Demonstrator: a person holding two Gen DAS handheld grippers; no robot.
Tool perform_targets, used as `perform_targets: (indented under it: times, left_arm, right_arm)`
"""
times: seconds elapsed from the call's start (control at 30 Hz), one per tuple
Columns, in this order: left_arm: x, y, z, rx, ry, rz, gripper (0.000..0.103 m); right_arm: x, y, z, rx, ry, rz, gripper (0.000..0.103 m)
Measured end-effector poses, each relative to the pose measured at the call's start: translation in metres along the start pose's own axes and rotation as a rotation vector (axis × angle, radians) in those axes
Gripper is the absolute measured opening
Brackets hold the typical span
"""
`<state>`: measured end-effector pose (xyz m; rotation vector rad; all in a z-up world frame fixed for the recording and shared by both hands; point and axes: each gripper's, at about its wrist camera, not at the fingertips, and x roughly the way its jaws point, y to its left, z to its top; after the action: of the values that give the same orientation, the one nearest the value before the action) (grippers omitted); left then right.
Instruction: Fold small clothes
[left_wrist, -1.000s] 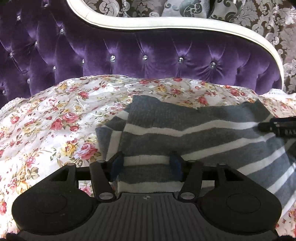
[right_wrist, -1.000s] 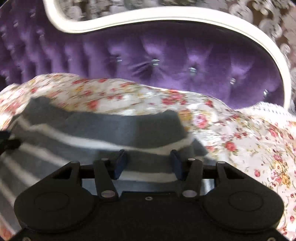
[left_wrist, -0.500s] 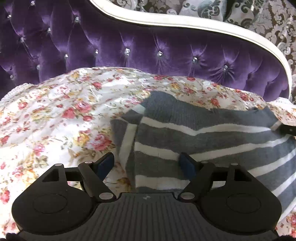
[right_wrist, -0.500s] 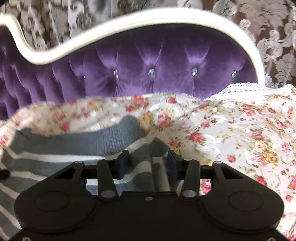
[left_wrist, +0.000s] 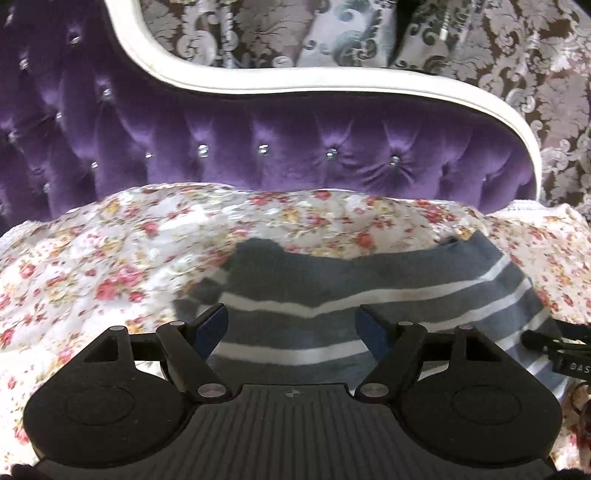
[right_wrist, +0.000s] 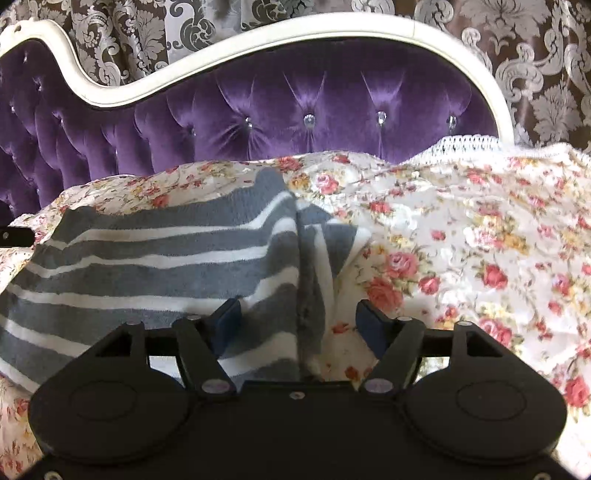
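Below the purple tufted headboard (left_wrist: 295, 147), on the floral bedspread (left_wrist: 92, 266), lies the grey striped garment (left_wrist: 369, 280), its long axis running side to side along the headboard, stripes parallel to it. Both claws have just been spreading: the left gripper (left_wrist: 291, 328) now stands wide above the cloth, pinching nothing; the right gripper (right_wrist: 299, 325) gapes over the garment's right edge, where a folded-under flap shows. Both ends look released, so this fold seems laid down.
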<state>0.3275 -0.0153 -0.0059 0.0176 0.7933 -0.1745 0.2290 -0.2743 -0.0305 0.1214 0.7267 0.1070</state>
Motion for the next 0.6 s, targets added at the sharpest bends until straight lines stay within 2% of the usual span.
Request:
perform_targets:
  times: [0.2,0.43,0.6]
  left_arm:
    - [0.026,-0.026,0.002,0.064,0.034,0.039,0.075]
    - [0.041,-0.046,0.003,0.086,0.024,0.071,0.075]
    - [0.067,-0.057,0.004,0.132,0.085,0.113,0.078]
  right_arm:
    - [0.000,-0.001,-0.005,-0.009,-0.004,0.006,0.074]
    - [0.001,0.000,-0.004,-0.012,0.007,0.000,0.075]
    - [0.001,-0.002,-0.004,-0.009,0.015,0.008,0.075]
